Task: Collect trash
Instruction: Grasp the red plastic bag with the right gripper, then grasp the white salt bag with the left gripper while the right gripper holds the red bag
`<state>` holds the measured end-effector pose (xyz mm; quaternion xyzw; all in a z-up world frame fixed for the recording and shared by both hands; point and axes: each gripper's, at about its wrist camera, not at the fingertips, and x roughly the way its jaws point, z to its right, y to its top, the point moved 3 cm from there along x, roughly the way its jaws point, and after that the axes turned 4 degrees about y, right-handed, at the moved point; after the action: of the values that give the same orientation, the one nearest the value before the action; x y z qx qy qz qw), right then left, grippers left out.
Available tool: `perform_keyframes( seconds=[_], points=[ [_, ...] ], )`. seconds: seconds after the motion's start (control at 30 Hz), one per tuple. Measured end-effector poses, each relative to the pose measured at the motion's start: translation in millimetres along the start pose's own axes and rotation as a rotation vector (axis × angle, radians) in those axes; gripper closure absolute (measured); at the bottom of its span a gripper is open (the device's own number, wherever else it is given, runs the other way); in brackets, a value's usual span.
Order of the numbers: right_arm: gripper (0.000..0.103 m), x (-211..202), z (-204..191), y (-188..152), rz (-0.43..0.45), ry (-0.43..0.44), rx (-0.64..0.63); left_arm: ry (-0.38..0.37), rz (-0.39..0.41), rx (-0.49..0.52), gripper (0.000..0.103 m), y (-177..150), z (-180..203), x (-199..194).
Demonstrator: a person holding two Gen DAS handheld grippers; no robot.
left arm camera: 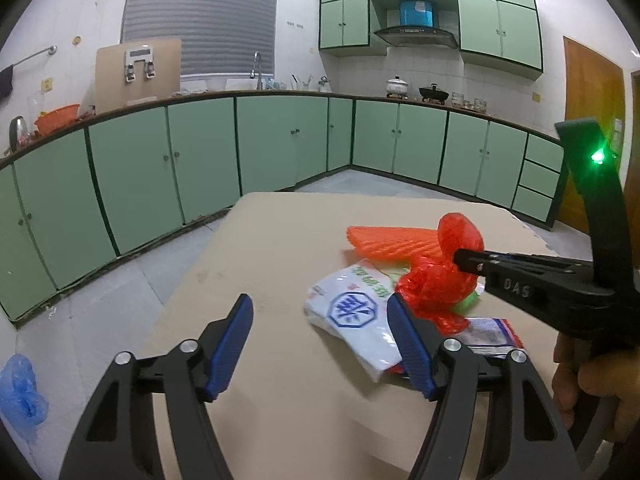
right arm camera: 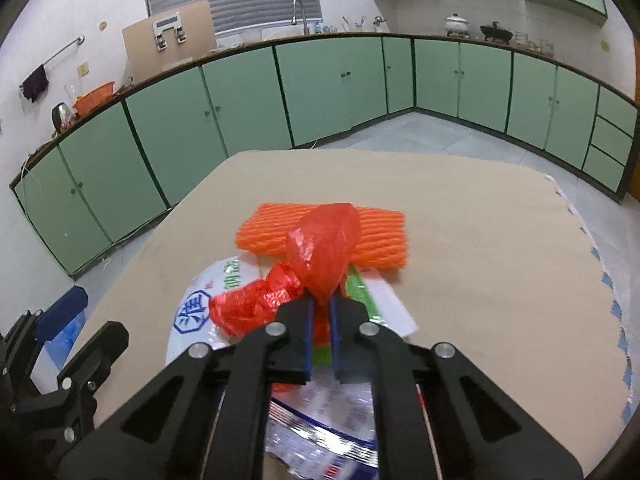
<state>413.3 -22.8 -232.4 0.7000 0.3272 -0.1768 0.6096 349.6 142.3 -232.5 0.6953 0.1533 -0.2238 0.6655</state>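
Note:
A crumpled red plastic bag is pinched between the blue pads of my right gripper, lifted a little over a pile of trash on the beige table. It also shows in the left wrist view, held by the right gripper. Under it lie an orange foam net, a white bag with blue print, a green wrapper and a blue-white printed packet. My left gripper is open and empty, just left of the white bag.
Green kitchen cabinets run along the walls beyond the table. A blue plastic bag lies on the grey floor at the left. The table's far edge is in front, and a wooden door is at the right.

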Motion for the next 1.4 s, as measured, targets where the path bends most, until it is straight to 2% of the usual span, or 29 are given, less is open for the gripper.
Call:
perform_keyframes(
  seconds=[0.37, 0.73, 0.93, 1.13, 1.3, 1.4],
  points=[
    [0.099, -35.2, 59.3, -2.9, 0.035, -0.036, 0.067, -0.056, -0.069, 0.029, 0.035, -5.0, 44.0, 16.0],
    [0.099, -49.5, 88.8, -6.3, 0.043, -0.052, 0.110, -0.028, -0.147, 0.043, 0.035, -7.5, 54.3, 38.1],
    [0.099, -57.8, 97.5, -15.4, 0.042, -0.056, 0.127, -0.008, -0.217, 0.039, 0.035, -12.3, 54.1, 52.0],
    [0.099, -59.8, 100.8, -18.7, 0.040, -0.062, 0.132, -0.002, -0.237, 0.047, 0.035, -17.5, 55.8, 52.3],
    [0.099, -63.0, 101.0, -18.0, 0.049, -0.062, 0.132, -0.010, -0.178, 0.033, 0.035, -14.2, 54.6, 38.5],
    [0.099, -65.2, 102.4, -19.4, 0.047, -0.061, 0.134, -0.015, -0.184, 0.034, 0.035, -15.9, 57.2, 38.6]
  ],
)
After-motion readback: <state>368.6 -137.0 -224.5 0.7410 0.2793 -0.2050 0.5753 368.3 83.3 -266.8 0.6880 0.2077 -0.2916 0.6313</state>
